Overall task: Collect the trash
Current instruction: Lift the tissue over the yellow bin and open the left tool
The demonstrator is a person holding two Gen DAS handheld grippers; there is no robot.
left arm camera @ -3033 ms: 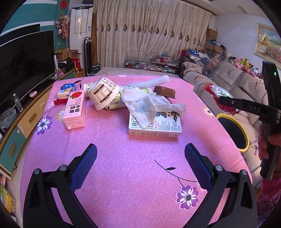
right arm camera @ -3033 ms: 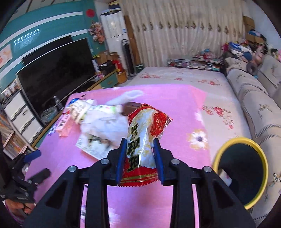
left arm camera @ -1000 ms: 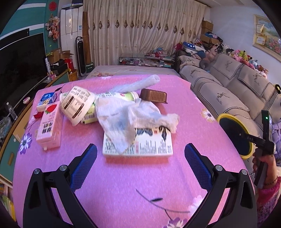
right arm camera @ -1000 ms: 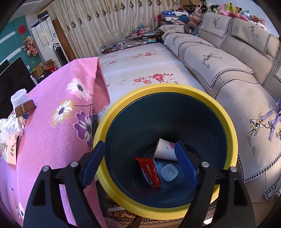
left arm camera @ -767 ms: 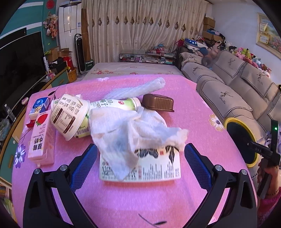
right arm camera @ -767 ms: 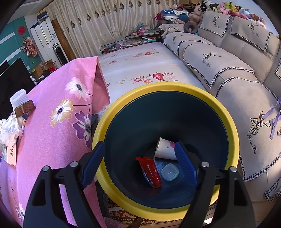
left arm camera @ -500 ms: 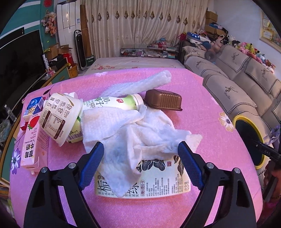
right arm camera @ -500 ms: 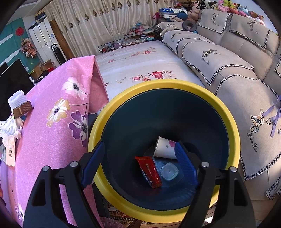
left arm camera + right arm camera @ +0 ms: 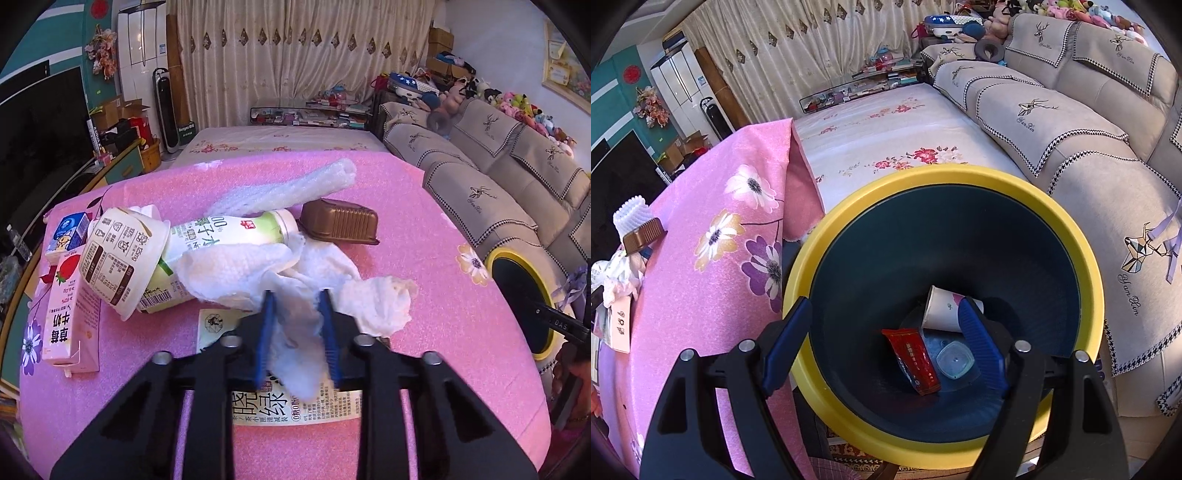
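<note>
Left gripper angled down toward the pink tablecloth, jaws pressed almost together and pinching a fold of the crumpled white paper towel. Towel bunched up between the blue pads, spilling out to both sides and hanging below them. Draped over a flat printed carton lying directly under the jaws.

Just behind the towel, touching it: a white and green bottle on its side, its neck toward a brown ribbed plastic tray. White paper cup tipped over against the bottle's base. Pink strawberry milk carton lying flat at the left, a small blue carton beyond it. White foam netting sleeve stretched across the back of the pile.

Right gripper pointing steeply down over the yellow-rimmed bin, jaws spread wide, nothing between them. Inside the dark bin: a red wrapper, a paper cup on its side and a clear plastic lid. Bin standing beside the hanging edge of the tablecloth, between table and grey sofa. In the left wrist view, bin at far right with the right gripper's handle in front of it.
</note>
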